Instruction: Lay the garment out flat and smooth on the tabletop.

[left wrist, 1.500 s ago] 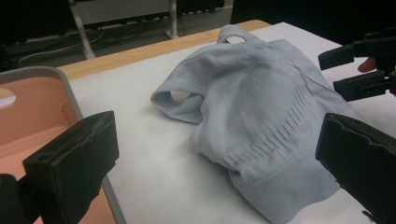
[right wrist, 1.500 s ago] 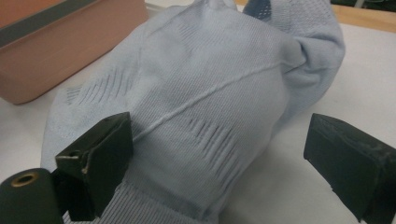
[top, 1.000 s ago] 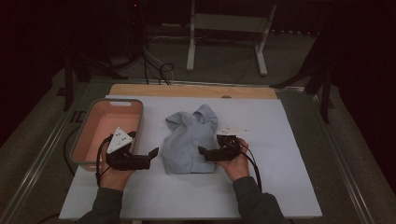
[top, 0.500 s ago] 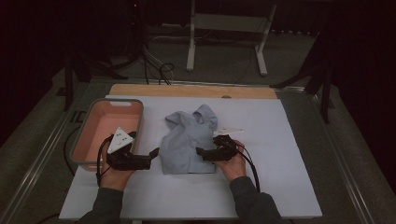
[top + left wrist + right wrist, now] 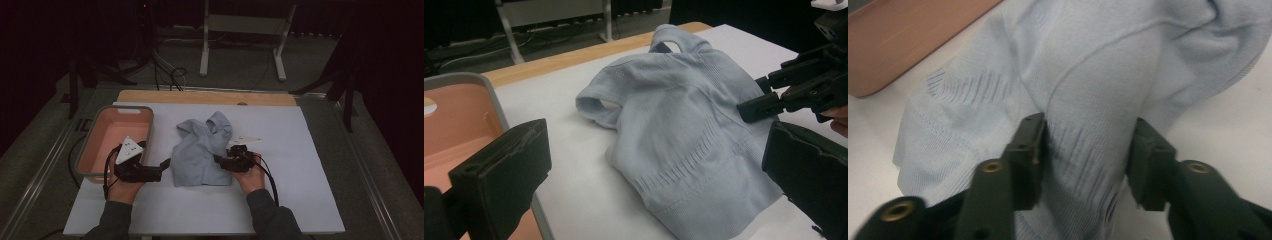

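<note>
A light blue knitted garment (image 5: 200,150) lies crumpled on the white table top (image 5: 305,170). My right gripper (image 5: 220,162) sits at its right edge. Its jaws have just been closing, and a raised fold of the garment (image 5: 1088,75) is pinched between the pads of my right gripper (image 5: 1085,155). My left gripper (image 5: 162,170) rests by the garment's lower left corner, open, with its jaws wide apart. In the left gripper view the garment (image 5: 684,120) lies ahead of my left gripper (image 5: 656,170), with the right gripper (image 5: 764,92) at its far side.
A pink tub (image 5: 120,108) with a grey rim stands left of the garment, close to my left hand. A wooden strip (image 5: 200,96) runs along the table's far edge. Beyond it are a metal stand (image 5: 240,30) and cables (image 5: 170,75) on the floor.
The right gripper's jaws have come together around a fold at the garment's right edge. Both hands stay where they were.
</note>
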A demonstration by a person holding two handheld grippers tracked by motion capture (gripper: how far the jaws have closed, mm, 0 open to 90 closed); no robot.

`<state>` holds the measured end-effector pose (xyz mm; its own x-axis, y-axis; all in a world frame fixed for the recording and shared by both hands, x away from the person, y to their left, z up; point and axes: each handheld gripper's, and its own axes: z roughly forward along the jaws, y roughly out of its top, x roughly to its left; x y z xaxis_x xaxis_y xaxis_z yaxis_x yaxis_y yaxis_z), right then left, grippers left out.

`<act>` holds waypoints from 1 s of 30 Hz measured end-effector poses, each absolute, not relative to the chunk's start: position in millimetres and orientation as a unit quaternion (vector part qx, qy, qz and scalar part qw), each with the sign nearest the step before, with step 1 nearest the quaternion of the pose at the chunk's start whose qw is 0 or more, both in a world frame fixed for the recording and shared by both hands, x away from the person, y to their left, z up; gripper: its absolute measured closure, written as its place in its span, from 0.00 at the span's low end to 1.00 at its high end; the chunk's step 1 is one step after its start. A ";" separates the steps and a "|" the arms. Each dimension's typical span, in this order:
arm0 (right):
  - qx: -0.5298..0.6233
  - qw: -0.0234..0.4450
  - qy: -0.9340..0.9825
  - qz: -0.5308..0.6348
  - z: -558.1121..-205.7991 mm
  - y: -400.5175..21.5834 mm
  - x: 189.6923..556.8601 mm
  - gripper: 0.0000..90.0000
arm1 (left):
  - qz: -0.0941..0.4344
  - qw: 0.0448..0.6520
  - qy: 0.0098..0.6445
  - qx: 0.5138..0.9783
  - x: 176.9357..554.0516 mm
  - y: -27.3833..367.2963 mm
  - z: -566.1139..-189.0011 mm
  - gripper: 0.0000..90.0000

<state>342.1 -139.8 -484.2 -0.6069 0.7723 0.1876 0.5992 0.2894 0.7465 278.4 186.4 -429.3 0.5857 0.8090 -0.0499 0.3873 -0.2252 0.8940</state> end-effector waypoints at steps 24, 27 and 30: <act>0.417 0.141 0.807 0.393 -469.2 -151.8 331.9 0.83 | 0.222 0.480 0.398 0.750 277.2 186.0 -427.7 0.00; 0.417 0.148 0.809 0.386 -467.6 -154.7 330.2 0.83 | 0.222 0.480 0.396 0.751 276.8 185.4 -427.1 0.00; 0.419 0.152 0.810 0.382 -466.8 -157.8 329.8 0.83 | 0.222 0.480 0.396 0.751 276.6 184.8 -426.7 0.00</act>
<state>329.8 -157.8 -466.8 -0.6035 0.7939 0.0748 0.5620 0.3569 0.7462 276.6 184.8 -426.7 0.5874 0.8080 -0.0466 0.3811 -0.2254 0.8967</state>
